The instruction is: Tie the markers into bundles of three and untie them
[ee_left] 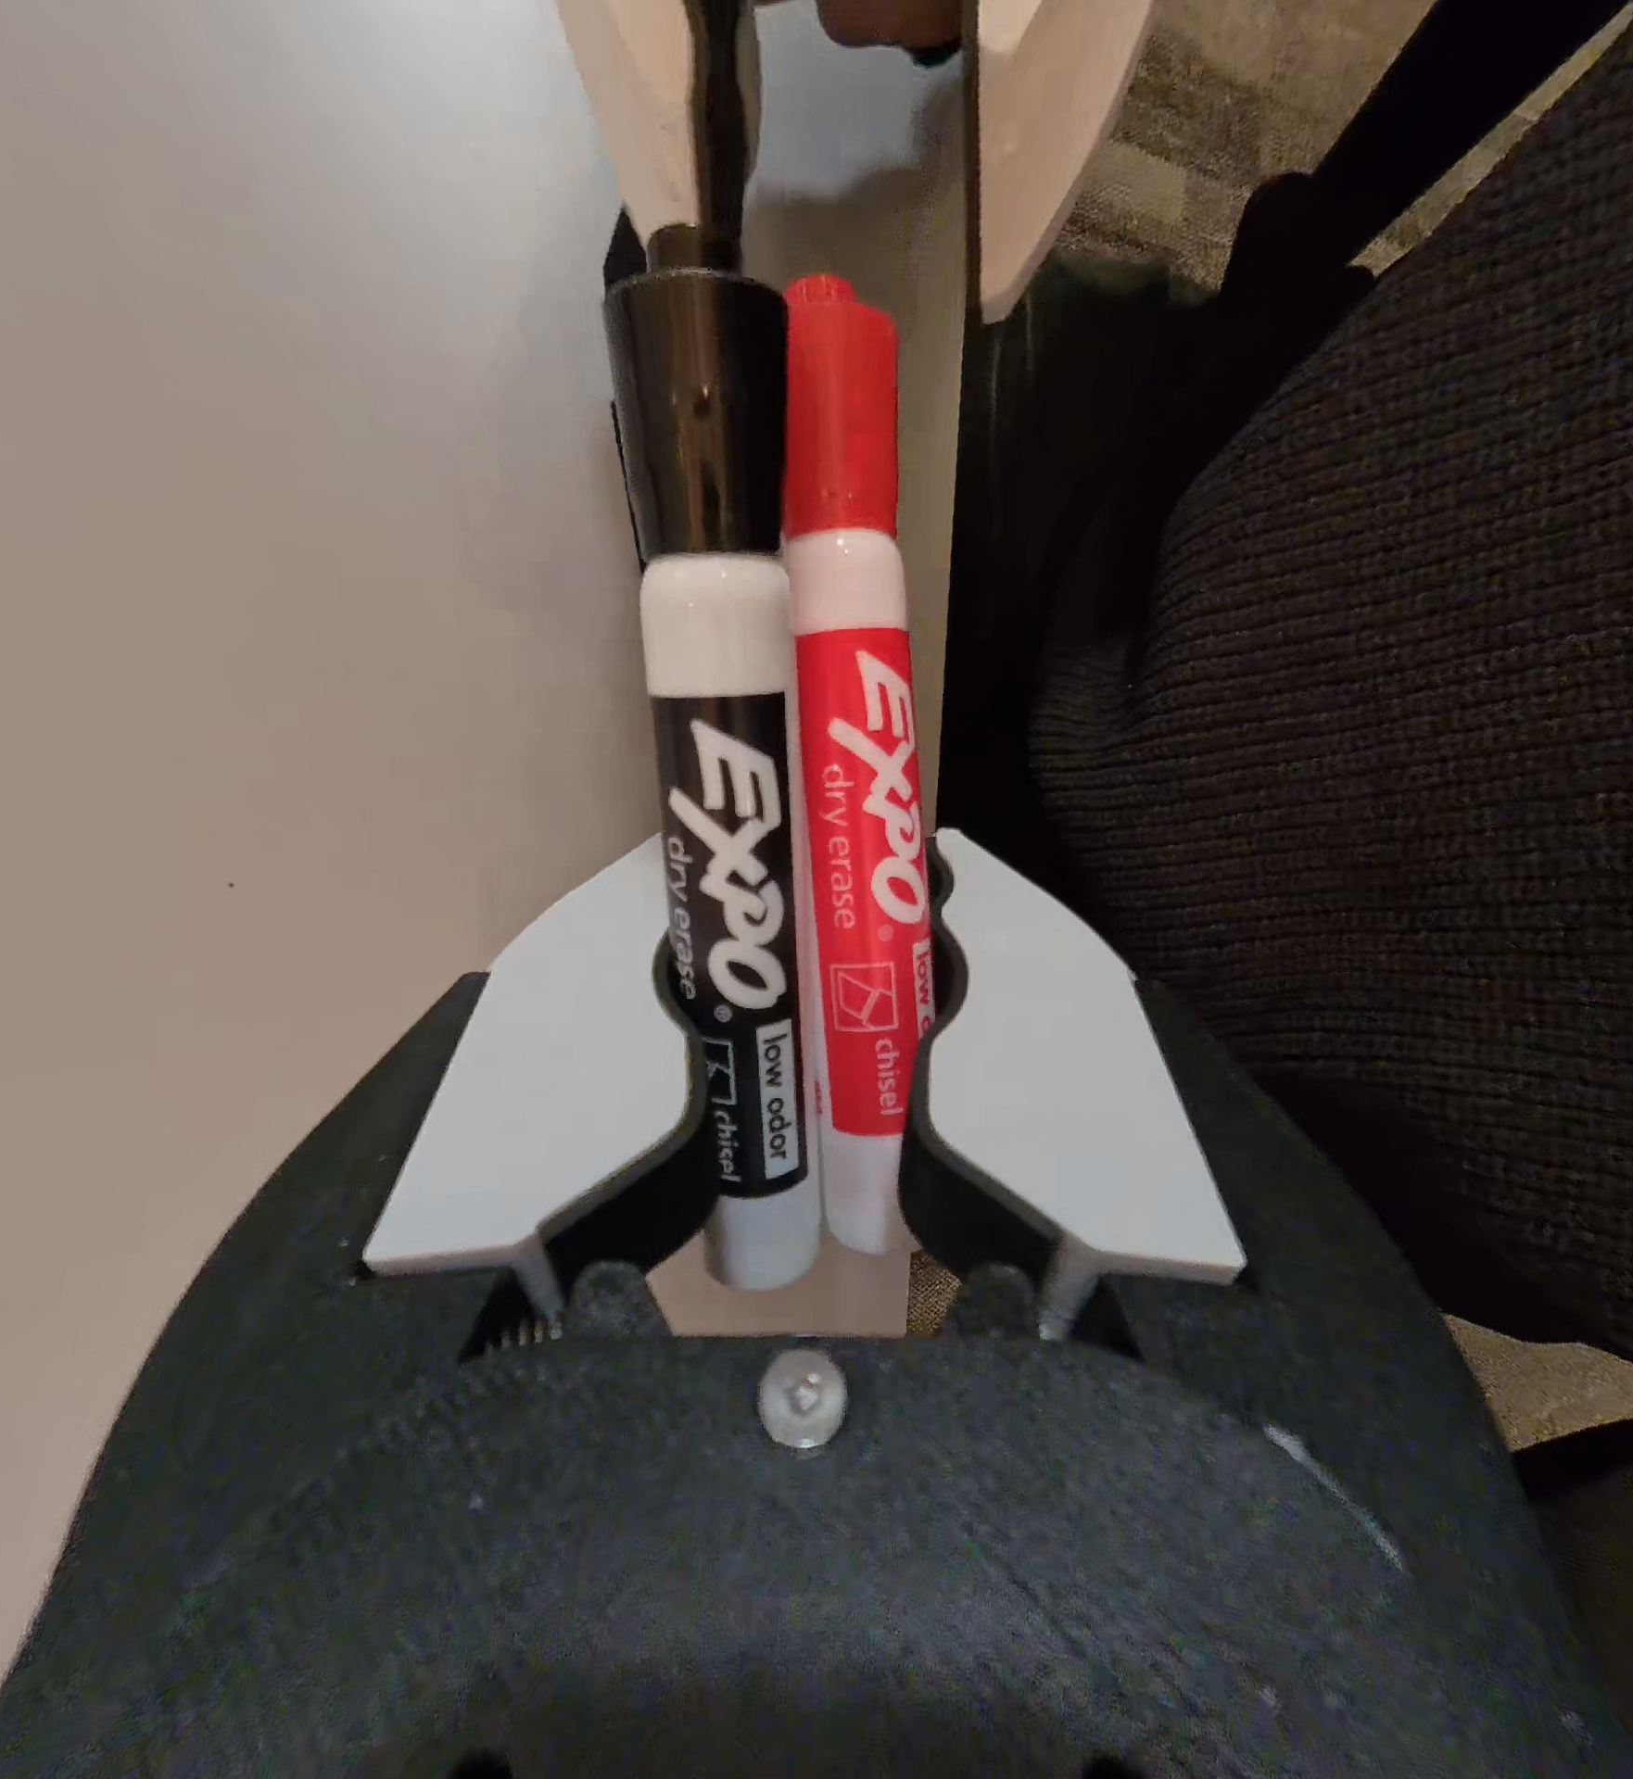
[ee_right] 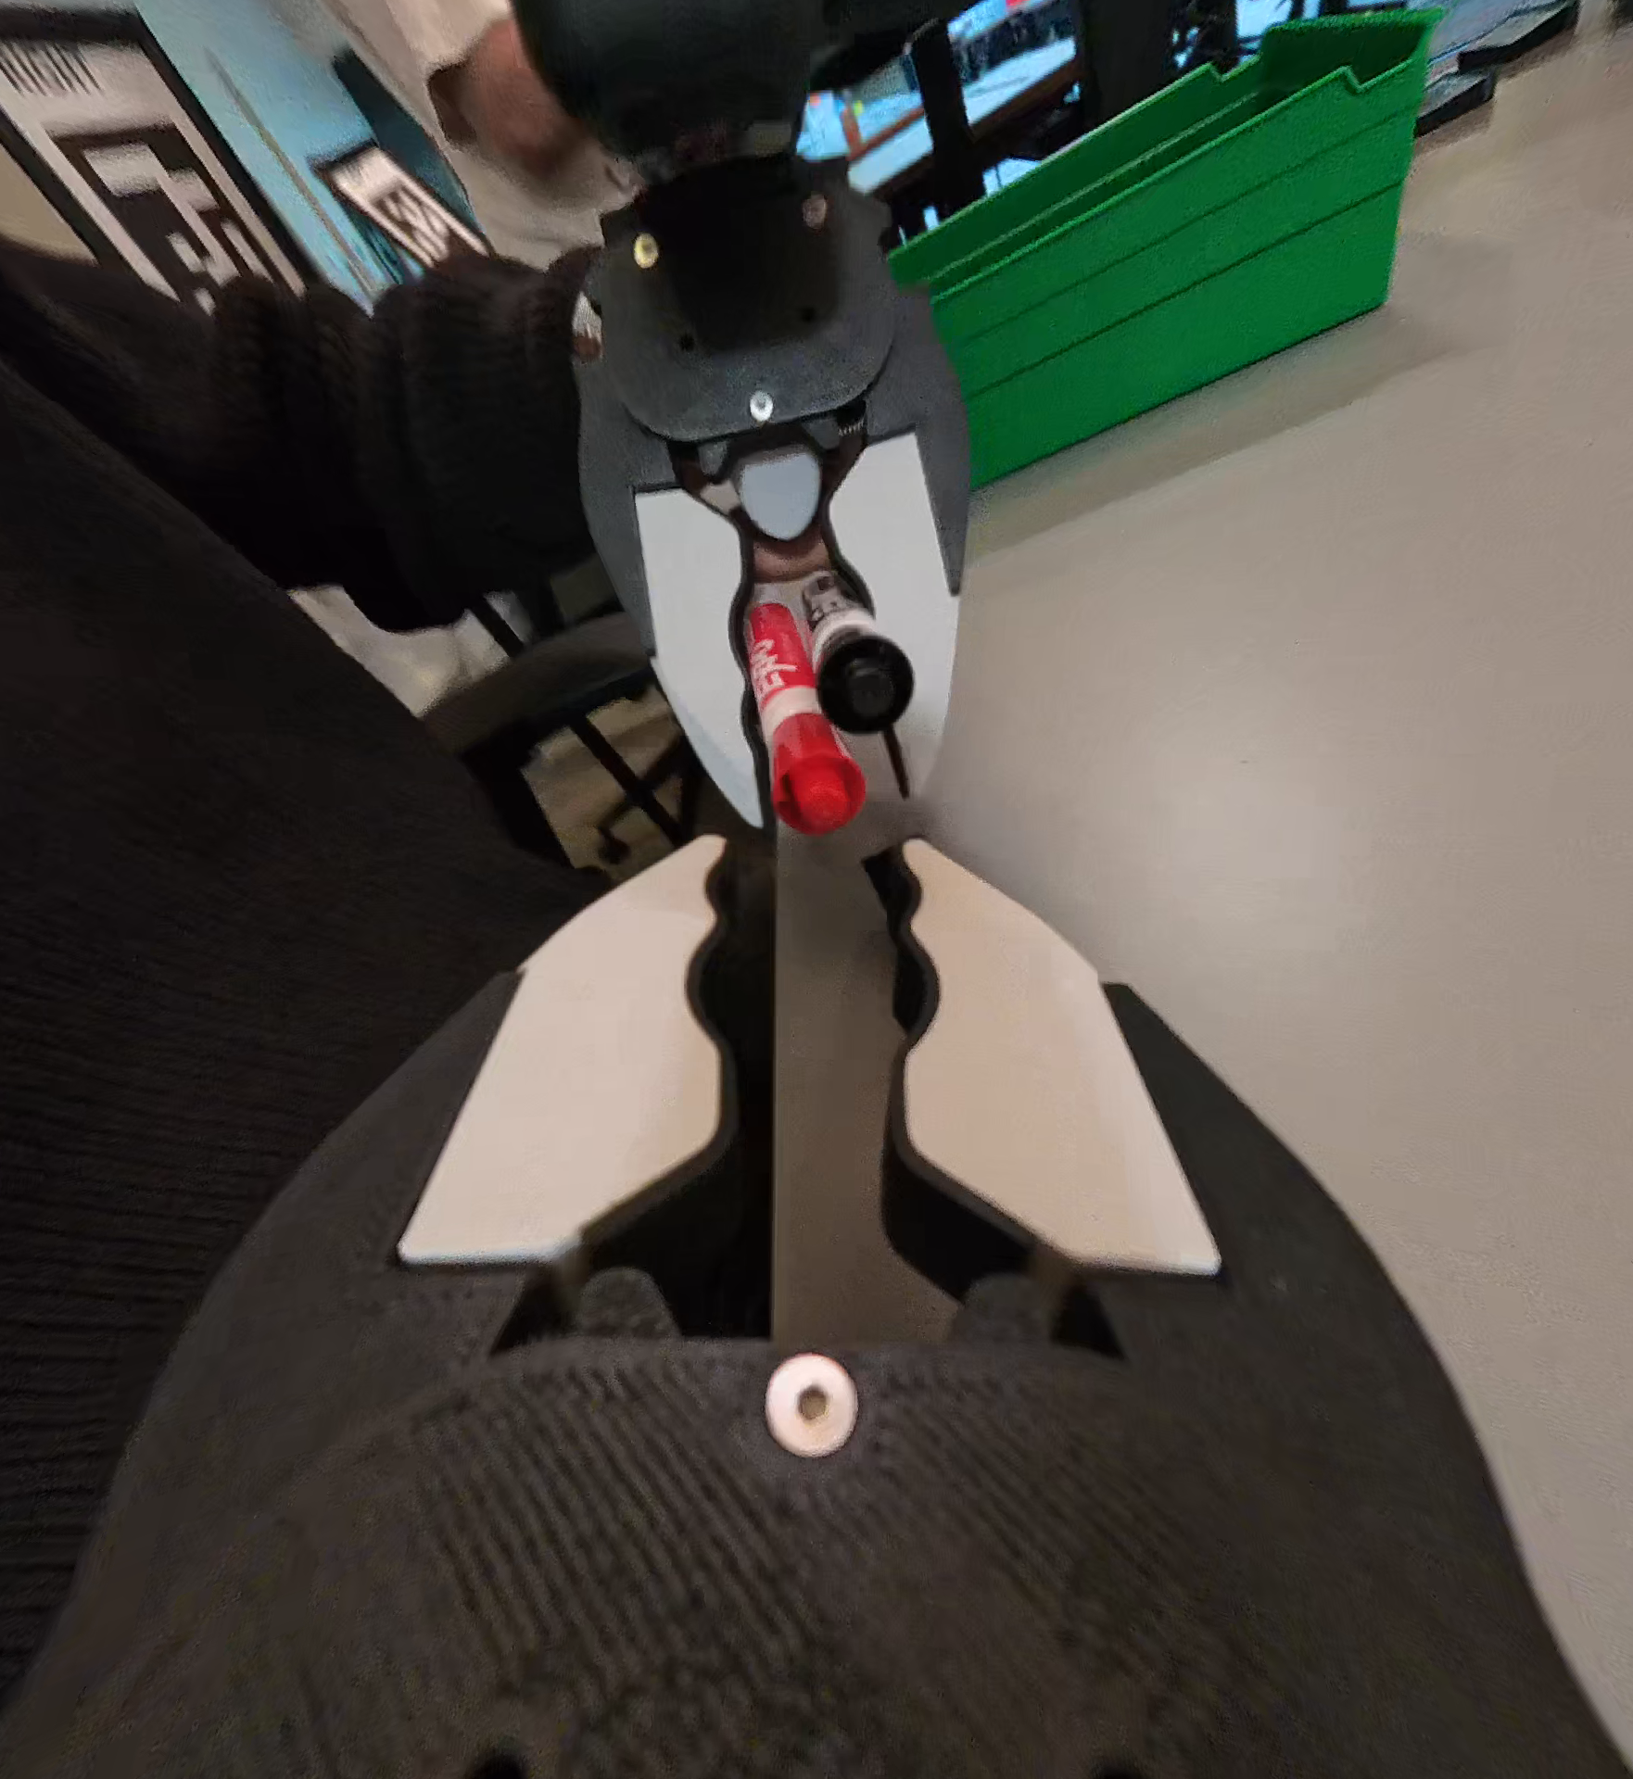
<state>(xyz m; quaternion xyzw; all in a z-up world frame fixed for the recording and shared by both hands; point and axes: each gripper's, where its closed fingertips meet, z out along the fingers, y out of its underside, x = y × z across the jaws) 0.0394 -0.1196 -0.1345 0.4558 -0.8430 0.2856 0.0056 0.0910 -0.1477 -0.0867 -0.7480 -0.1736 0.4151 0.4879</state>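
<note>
Lying side by side and touching along their barrels, the black marker [ee_left: 712, 770] and the red marker [ee_left: 856, 770] are clamped at their rear halves between the white fingers [ee_left: 543, 1088] of the left gripper [ee_left: 798, 972], caps pointing forward past the fingertips. A dark sleeve [ee_right: 312, 424] reaches in from the left to this gripper in the right wrist view, where it faces the camera head-on with the red cap lowest. Just short of those caps sits the right gripper [ee_right: 813, 866], jaws a narrow gap apart and holding nothing (its tips are close to the red cap but apart from it). Both meet over the near edge of the pale table [ee_right: 1323, 818], which lies bare toward the green bin [ee_right: 1179, 270] at the far right
</note>
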